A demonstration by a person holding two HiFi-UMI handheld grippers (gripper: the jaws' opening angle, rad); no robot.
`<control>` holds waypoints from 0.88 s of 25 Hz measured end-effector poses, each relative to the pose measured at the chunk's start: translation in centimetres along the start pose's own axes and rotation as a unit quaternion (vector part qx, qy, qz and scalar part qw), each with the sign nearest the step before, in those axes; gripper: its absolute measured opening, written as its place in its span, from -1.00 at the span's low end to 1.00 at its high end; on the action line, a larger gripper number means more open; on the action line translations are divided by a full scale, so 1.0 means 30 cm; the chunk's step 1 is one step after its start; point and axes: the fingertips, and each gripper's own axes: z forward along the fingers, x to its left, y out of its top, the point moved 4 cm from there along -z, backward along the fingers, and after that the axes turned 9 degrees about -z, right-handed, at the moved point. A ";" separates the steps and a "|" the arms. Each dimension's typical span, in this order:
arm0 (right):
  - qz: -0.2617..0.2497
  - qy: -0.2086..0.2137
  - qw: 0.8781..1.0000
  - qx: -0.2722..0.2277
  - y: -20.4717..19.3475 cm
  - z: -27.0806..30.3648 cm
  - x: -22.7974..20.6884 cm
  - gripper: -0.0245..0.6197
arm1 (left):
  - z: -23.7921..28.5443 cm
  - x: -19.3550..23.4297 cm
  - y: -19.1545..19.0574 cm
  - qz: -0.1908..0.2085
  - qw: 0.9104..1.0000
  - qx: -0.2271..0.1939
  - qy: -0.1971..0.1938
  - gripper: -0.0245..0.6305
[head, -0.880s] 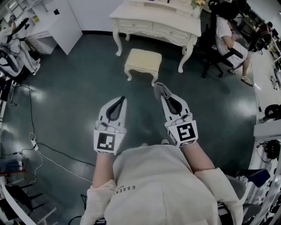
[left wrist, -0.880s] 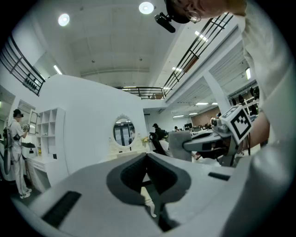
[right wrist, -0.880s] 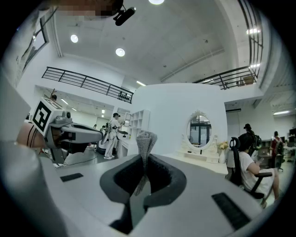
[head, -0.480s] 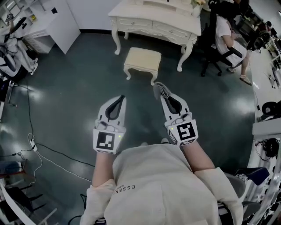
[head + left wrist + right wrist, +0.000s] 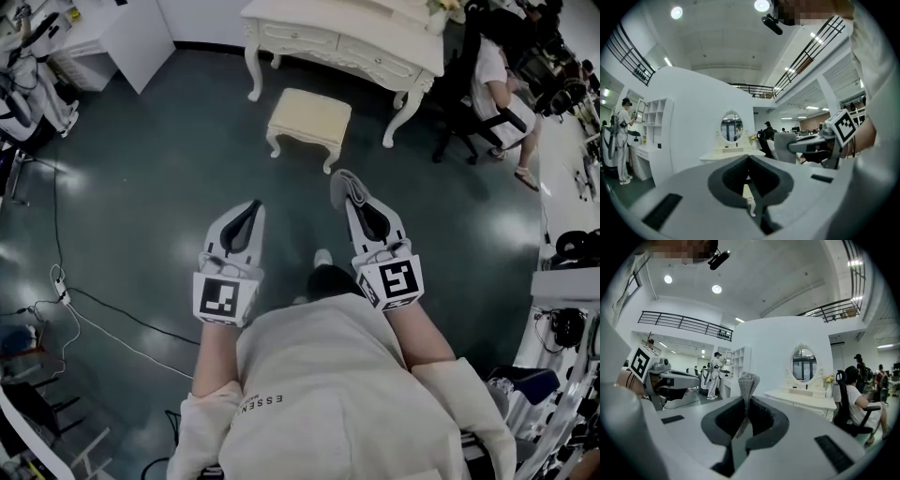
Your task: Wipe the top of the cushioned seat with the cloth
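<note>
The left gripper (image 5: 254, 205) is pinching shut on nothing, while the right gripper (image 5: 357, 200) is clamping the folded cloth (image 5: 343, 181). Both are hanging well short of the seat (image 5: 310, 115), which is standing just before the desk (image 5: 345, 36). All the wiping is waiting to be done.

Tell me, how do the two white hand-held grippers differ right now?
The right gripper has its fingers shut on a folded grey cloth; the left gripper has its fingers shut on nothing. Their black-and-white marker cubes show different patterns. Both are white and point towards the cream cushioned stool.
</note>
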 end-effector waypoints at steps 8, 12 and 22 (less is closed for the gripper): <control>0.014 0.022 1.000 -0.001 -0.063 0.271 -0.134 -0.84 | 0.209 0.147 -0.016 0.018 0.999 0.016 0.029 -0.92; 0.012 0.041 0.999 0.000 -0.070 0.489 -0.238 -0.84 | 0.383 0.276 0.016 0.013 0.998 0.021 0.049 -0.92; 0.006 0.042 0.999 0.009 -0.130 1.024 -0.660 -0.84 | 1.003 0.536 0.075 0.030 0.997 0.049 0.043 -0.92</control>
